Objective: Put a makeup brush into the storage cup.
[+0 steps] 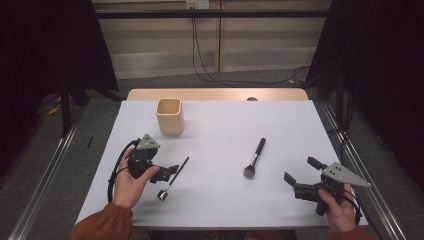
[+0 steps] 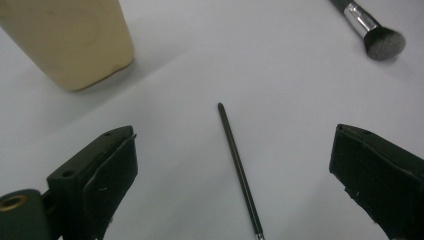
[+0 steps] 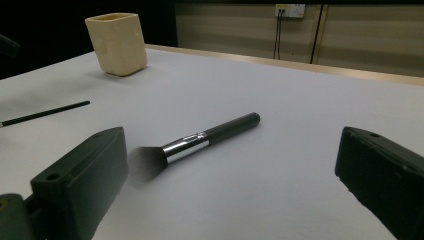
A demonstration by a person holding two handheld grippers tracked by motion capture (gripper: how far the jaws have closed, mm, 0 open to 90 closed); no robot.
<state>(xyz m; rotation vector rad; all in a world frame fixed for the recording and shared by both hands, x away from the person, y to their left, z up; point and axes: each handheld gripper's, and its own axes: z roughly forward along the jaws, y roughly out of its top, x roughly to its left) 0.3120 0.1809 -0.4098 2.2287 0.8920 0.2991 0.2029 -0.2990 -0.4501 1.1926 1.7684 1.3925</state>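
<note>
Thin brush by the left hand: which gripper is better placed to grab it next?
Left. The left gripper is open right beside the thin brush, whose handle lies between its jaws in the left gripper view. The right gripper faces the thick brush instead.

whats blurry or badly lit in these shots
High view: table evenly lit, surroundings dark. Left gripper view: the jaws and cup are soft, thin brush fairly sharp. Right gripper view: thick brush bristles blur beside the near jaw, and the left background falls black.
</note>
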